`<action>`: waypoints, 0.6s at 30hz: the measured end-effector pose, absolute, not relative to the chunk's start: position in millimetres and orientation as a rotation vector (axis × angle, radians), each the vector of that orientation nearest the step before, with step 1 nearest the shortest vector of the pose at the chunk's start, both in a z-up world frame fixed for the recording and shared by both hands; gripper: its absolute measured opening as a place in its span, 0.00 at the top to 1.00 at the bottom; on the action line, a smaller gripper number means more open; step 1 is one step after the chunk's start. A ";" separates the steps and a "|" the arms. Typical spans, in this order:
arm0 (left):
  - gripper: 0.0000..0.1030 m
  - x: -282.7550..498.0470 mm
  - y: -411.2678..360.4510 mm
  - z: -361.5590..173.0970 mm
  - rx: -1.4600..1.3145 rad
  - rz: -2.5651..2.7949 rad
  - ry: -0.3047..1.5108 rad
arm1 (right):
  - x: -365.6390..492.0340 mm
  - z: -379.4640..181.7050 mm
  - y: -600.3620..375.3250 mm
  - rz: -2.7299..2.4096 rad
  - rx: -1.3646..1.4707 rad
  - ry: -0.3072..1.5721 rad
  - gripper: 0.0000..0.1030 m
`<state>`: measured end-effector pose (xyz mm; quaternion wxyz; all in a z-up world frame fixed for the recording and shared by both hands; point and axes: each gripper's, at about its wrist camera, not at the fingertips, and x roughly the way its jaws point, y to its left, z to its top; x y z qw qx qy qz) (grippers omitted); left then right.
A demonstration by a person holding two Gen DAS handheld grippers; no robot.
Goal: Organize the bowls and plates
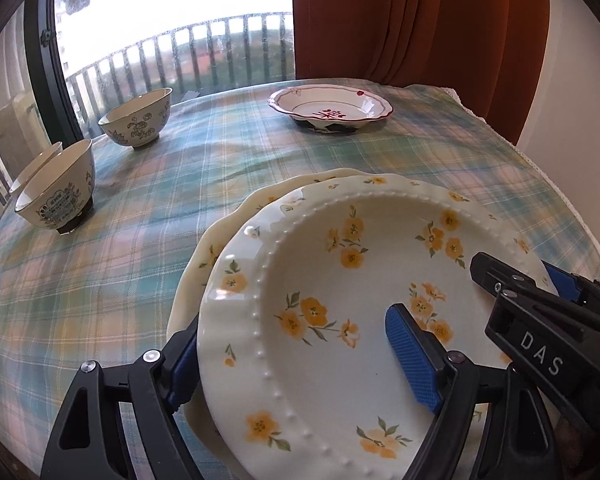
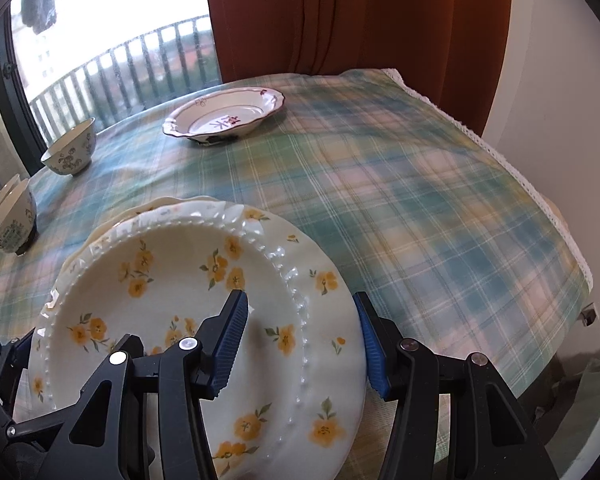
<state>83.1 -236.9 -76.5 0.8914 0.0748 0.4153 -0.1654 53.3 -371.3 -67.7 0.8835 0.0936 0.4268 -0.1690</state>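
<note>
Left gripper [image 1: 300,356]: straddling the near-left rim of the yellow-flowered plate [image 1: 340,280], one pad outside the edge, the other over the inner face; clamping or merely bracketing, impossible to tell.
Right gripper [image 2: 304,344]: straddling the opposite rim the same way, one pad inside the well, one outside the edge; likewise hard to tell whether pressing.
Flowered plate: being carried just above a second cream plate [image 1: 220,232] lying on the plaid tablecloth [image 1: 120,280], slightly offset toward the near right.
Doing it well: lowering both sides evenly, keeping the plate level, centring it over the lower plate before letting go.
Risk: rim clinking or sliding if one side is dropping first.
Mid-table: three patterned bowls [image 1: 56,192] waiting at the left.
Far: red-trimmed dish [image 1: 330,106] sitting apart near the curtain [image 1: 420,20].
</note>
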 end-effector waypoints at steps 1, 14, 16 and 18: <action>0.17 82.7 -238.0 -77.0 0.160 -0.338 0.858 | 52.8 -69.2 -371.9 -0.351 0.198 0.888 0.45; 0.08 81.5 -251.1 -78.9 0.301 -0.258 0.771 | 51.4 -69.9 -368.2 -0.350 0.200 0.848 0.45; 0.07 79.4 -252.3 -78.0 0.327 -0.250 0.766 | 51.8 -68.6 -363.4 -0.352 0.180 0.850 0.45; 0.07 83.0 -250.0 -77.4 0.311 -0.253 0.797 | 53.4 -73.3 -364.6 -0.351 0.187 0.864 0.45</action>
